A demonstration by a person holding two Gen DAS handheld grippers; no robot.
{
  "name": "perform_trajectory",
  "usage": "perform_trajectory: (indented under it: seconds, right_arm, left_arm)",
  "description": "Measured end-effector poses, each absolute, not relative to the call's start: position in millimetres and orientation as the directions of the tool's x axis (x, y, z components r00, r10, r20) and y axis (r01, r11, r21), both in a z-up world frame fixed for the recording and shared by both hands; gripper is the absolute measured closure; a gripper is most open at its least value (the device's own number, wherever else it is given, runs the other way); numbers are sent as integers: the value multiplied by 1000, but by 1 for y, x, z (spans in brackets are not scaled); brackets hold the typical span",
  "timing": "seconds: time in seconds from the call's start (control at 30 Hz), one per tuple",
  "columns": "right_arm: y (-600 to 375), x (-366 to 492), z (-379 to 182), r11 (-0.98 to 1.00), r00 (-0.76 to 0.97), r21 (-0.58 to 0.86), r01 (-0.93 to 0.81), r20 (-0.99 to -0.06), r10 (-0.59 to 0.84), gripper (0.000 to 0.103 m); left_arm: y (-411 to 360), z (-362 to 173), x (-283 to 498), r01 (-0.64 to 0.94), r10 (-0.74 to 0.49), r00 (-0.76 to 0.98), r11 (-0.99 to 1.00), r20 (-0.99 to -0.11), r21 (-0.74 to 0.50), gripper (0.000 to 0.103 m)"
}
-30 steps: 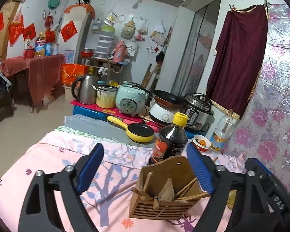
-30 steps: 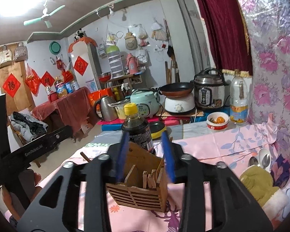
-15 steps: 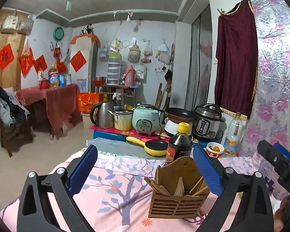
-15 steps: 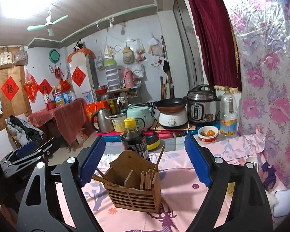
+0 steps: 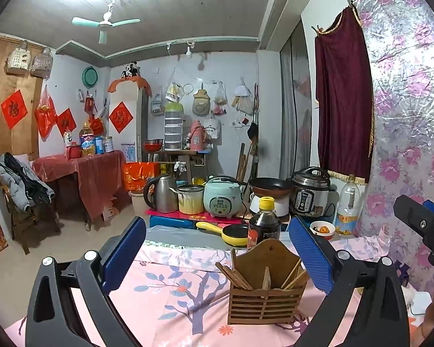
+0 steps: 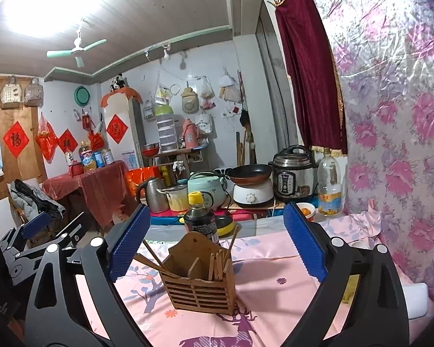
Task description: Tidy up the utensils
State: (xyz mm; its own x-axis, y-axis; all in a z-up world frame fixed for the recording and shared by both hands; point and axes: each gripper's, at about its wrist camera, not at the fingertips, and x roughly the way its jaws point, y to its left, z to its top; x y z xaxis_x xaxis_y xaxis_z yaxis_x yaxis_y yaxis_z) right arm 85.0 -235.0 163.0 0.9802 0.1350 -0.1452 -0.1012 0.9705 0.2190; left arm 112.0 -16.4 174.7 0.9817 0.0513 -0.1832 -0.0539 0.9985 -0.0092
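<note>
Left tool [image 5: 218, 256]: released, blue pads wide apart, nothing between them, held above the surface [image 5: 165, 297]. Right tool [image 6: 215, 243]: same, spread wide, empty, also clear of the surface.

Task item: wooden utensil holder [image 5: 265, 289] stands upright on the pink floral cloth, centred ahead of both tools, not touched by either. In the left wrist view it sits toward the right pad; in the right wrist view [image 6: 199, 277] it sits a bit left of centre. Tall arched back panel, slatted front, divided into compartments.

Chopsticks [image 5: 236, 271] are in the holder. Left wrist view: one bundle leans out to the left from the left compartment, another [image 5: 294, 273] leans right from the right compartment. Right wrist view: a group stands near upright at the right end [image 6: 218, 263], a couple lean far out left. Exact count: cannot tell.

Just behind the holder: dark sauce bottle [image 5: 264, 225] with yellow cap, upright. Behind that, a small yellow pan [image 5: 231, 232]. Small bowl [image 5: 322, 229] with something orange in it and a clear oil bottle [image 5: 347, 208] stand further right.

Right tool's body shows at the right edge of the left wrist view, well apart from the holder.
</note>
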Motion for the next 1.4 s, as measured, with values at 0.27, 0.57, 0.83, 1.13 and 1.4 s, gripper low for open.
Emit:
perform_trajectory:
  seconds: [0.27, 0.57, 0.83, 1.13, 1.4]
  right_arm:
    - [-234, 63, 166, 971, 983, 216, -102, -130, 132, 7]
    - [-220, 47, 111, 991, 976, 108, -75, -196, 95, 6]
    - [-214, 55, 74, 997, 949, 63, -35, -310, 53, 6]
    - [-208, 66, 59, 997, 920, 65, -38, -388, 61, 6]
    - [-209, 68, 57, 995, 912, 93, -40, -404, 75, 6]
  left_arm:
    - [-6, 141, 96, -103, 105, 971, 994, -216, 21, 6]
    - [2, 112, 86, -103, 110, 956, 994, -273, 41, 6]
    - [2, 84, 90, -92, 112, 927, 993, -359, 72, 6]
    - [-3, 81, 94, -84, 116, 921, 991, -372, 100, 6]
    - [-2, 79, 98, -90, 117, 912, 992, -392, 86, 6]
